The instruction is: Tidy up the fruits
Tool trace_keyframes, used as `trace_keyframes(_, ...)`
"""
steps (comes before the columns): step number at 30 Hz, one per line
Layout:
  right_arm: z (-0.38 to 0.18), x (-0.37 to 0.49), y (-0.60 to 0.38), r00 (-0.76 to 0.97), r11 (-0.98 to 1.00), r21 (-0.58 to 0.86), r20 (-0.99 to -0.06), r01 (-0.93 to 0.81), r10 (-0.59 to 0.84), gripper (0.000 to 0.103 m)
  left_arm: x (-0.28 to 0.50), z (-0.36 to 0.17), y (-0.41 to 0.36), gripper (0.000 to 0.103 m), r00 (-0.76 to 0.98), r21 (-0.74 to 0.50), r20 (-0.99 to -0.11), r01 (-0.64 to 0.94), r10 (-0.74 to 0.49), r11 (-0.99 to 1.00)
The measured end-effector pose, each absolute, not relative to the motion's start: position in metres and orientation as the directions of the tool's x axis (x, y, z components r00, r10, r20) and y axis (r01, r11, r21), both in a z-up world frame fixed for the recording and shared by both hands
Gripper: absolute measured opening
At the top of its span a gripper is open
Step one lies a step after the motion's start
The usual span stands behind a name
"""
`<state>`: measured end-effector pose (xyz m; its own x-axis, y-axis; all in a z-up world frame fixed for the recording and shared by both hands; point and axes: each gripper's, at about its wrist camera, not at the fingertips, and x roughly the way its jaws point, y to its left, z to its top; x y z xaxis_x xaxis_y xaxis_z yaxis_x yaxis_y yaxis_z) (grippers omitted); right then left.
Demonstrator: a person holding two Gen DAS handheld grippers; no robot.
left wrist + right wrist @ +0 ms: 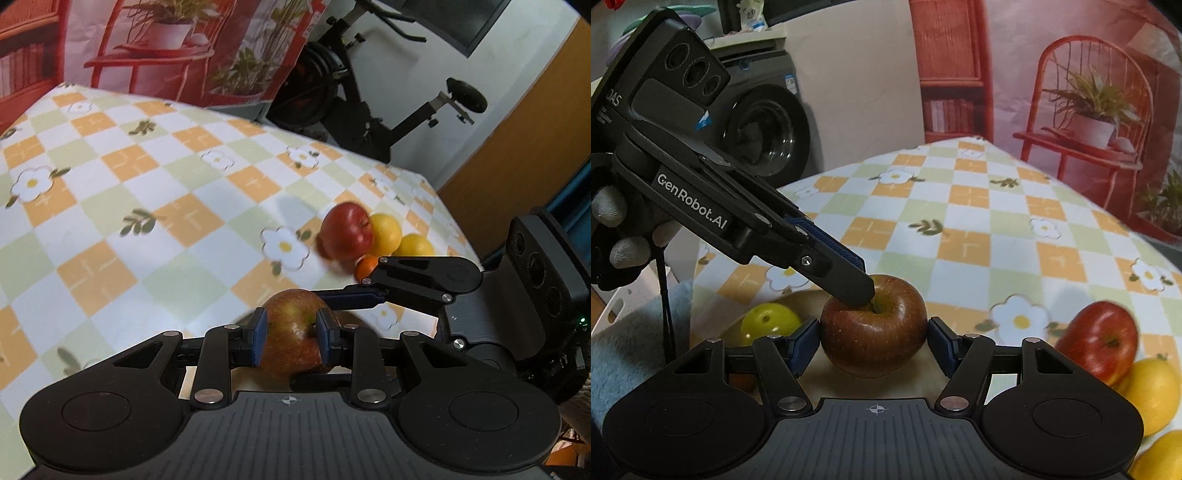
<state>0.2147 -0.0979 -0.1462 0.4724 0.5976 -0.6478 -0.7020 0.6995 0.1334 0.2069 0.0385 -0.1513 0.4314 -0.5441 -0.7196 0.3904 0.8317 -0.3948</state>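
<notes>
My left gripper (pixel 290 339) is shut on a reddish-brown apple (pixel 291 332), its blue pads pressing both sides. The same apple (pixel 873 325) sits between my right gripper's (pixel 873 338) open pads, which stand just off its sides; the left gripper's finger comes down onto its top. The apple hangs over a pale bowl (pixel 805 299) that holds a green apple (pixel 770 323). On the checked tablecloth (pixel 147 192) lie a red apple (pixel 345 230), two lemons (pixel 386 232) and a small orange fruit (pixel 365 267).
The red apple (pixel 1102 339) and lemons (pixel 1145 391) lie right of my right gripper. A washing machine (pixel 768 129) stands behind the table's left edge, an exercise bike (pixel 369 92) beyond its far edge. A printed backdrop (pixel 1071 92) hangs behind.
</notes>
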Motion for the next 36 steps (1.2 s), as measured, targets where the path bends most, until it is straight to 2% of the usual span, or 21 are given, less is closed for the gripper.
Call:
trace_keyframes(18,-0.154,0.215,-0.079,0.459,0.684,0.164,-0.629,-0.711,0.628,0.060,0.195,-0.152,0.059,0.031,0.462,-0.390,-0.718,0.352,-0.520,0.851)
trace_keyframes(27,-0.155,0.214,-0.082,0.460,0.693,0.175,-0.632,-0.699,0.623,0.060,0.195,-0.155,0.055,0.040,0.461,-0.377,-0.724,0.359,-0.513,0.854)
trace_keyframes(36,-0.149,0.207,-0.089,0.481,0.699,0.165,-0.615,-0.695,0.624,0.061,0.195,-0.155,0.060,0.040,0.471,-0.372,-0.726,0.346,-0.502,0.862)
